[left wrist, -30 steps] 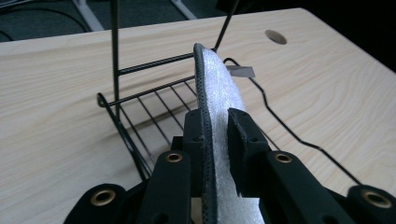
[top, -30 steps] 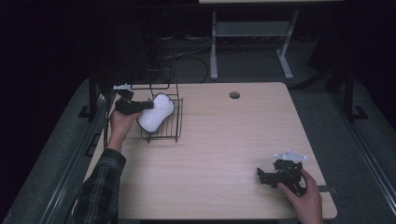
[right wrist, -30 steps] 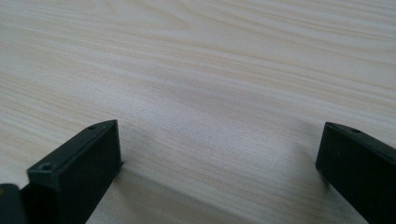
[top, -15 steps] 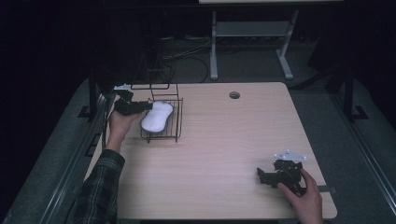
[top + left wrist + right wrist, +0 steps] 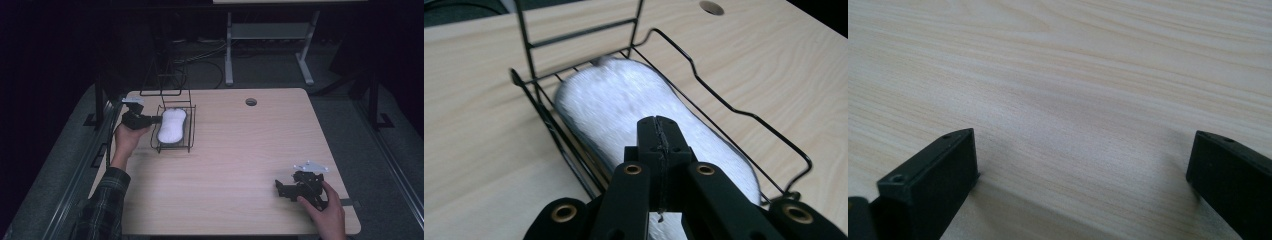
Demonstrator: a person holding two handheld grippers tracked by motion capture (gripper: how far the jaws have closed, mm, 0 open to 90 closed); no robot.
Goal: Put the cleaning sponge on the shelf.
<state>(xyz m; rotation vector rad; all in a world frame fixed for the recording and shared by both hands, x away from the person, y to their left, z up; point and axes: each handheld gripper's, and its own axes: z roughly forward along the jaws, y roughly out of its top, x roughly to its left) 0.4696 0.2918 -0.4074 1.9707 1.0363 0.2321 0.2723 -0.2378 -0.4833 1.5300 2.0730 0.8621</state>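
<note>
Sponge (image 5: 171, 125) lies flat in the wire rack (image 5: 190, 131) at the table's (image 5: 240, 165) far left, its long side running along the rack's length. In the left gripper view the left gripper (image 5: 658, 131) hangs just over the near end of the sponge with its jaws pressed together and nothing between them; they have just been closing, and the white pad lies loose beneath them. Whether the tips brush its surface is hard to judge from this angle.

The step in hand looks like leaving the sponge settled in the rack. To do it well, the left gripper should draw straight back along the rack's open end, staying above the low front wire so as not to hook it and drag the light rack across the table. The sponge should end fully inside the wires, not propped on a rim.

The right gripper (image 5: 292, 189) rests on the table near the right front corner, jaws spread wide on bare wood, holding nothing.

Count: one sponge, one rack, two grippers, one table with one round hole (image 5: 251, 102) near its far edge.
</note>
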